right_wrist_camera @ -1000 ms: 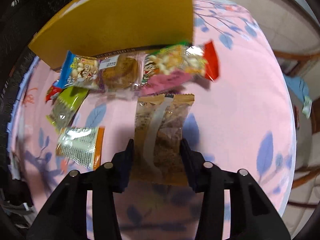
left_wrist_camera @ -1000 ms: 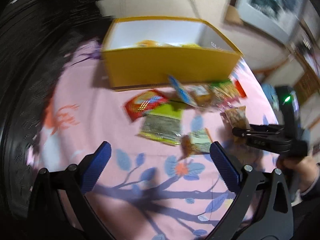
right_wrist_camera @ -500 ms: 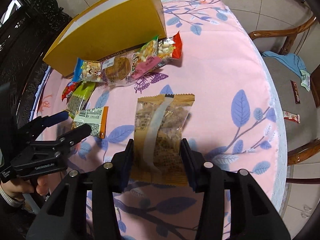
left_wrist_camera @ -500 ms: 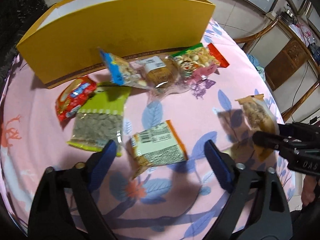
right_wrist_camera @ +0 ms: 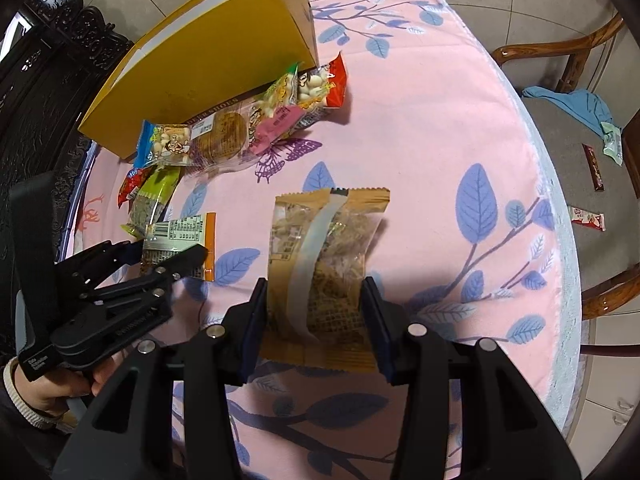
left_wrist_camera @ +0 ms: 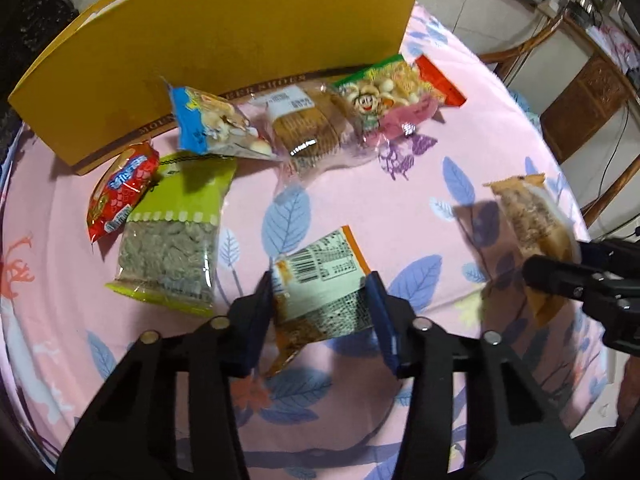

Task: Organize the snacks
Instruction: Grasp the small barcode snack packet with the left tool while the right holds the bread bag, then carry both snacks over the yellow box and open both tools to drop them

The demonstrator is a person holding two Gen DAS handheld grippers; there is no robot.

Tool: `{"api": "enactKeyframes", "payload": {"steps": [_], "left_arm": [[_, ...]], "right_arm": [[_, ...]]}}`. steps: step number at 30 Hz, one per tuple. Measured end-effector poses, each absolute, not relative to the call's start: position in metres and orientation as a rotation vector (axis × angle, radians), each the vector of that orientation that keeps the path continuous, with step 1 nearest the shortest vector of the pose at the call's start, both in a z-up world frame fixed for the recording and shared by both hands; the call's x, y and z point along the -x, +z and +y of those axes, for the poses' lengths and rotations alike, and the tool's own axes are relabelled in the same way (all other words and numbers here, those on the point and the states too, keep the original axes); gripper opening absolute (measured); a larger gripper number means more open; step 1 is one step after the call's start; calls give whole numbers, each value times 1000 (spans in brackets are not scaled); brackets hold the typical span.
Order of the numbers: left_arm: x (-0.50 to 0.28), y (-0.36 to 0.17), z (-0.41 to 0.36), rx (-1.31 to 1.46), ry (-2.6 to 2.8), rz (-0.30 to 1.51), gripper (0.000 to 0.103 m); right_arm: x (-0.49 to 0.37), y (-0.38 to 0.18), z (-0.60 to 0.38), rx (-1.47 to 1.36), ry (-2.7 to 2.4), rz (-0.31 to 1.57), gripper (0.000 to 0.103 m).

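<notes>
My left gripper (left_wrist_camera: 320, 280) points down at the pink tablecloth with its jaws closing. An orange-edged packet (left_wrist_camera: 324, 276) with a printed white label lies between them, and both pads touch its sides. In the right wrist view the left gripper (right_wrist_camera: 168, 250) sits over that same orange-edged packet (right_wrist_camera: 180, 228). My right gripper (right_wrist_camera: 314, 284) is shut on a tan snack packet (right_wrist_camera: 320, 248), held just above the cloth. The tan packet (left_wrist_camera: 528, 216) and right gripper (left_wrist_camera: 560, 258) show at the right of the left wrist view. A yellow box (left_wrist_camera: 240, 40) stands at the back.
Along the box front lie a blue packet (left_wrist_camera: 204, 124), a cookie packet (left_wrist_camera: 308, 124) and a green-and-red packet (left_wrist_camera: 392, 88). A green packet (left_wrist_camera: 172, 236) and a red one (left_wrist_camera: 120, 188) lie at left. A wooden chair (right_wrist_camera: 560, 52) with a blue cloth (right_wrist_camera: 576, 104) stands beyond the table edge (right_wrist_camera: 560, 240).
My left gripper has dropped toward the cloth and its wide jaws have come in onto the orange-edged packet. The right gripper keeps the tan packet and has drifted away from the box.
</notes>
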State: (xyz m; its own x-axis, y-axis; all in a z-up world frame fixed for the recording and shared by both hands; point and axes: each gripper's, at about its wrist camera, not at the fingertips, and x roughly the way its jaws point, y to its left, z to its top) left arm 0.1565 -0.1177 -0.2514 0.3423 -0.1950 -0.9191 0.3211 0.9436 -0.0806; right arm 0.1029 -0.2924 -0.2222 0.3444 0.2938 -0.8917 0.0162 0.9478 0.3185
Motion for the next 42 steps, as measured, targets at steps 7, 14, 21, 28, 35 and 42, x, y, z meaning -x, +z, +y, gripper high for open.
{"api": "enactKeyframes", "payload": {"steps": [7, 14, 21, 28, 35, 42], "left_arm": [[-147, -231, -101, -39, -357, 1129, 36], [-137, -201, -79, 33, -363, 1065, 36], [-131, -154, -56, 83, -334, 964, 36], [-145, -101, -36, 123, -306, 839, 36], [-176, -51, -23, 133, -284, 716, 36], [-223, -13, -15, 137, -265, 613, 36]], "right_arm": [[-104, -217, -286, -274, 201, 1193, 47], [-105, -211, -287, -286, 197, 1176, 47], [-108, -190, -279, -273, 224, 1133, 47], [-127, -149, -267, -259, 273, 1047, 47], [-163, -95, -249, -241, 331, 922, 47], [-222, -49, -227, -191, 372, 804, 47]]}}
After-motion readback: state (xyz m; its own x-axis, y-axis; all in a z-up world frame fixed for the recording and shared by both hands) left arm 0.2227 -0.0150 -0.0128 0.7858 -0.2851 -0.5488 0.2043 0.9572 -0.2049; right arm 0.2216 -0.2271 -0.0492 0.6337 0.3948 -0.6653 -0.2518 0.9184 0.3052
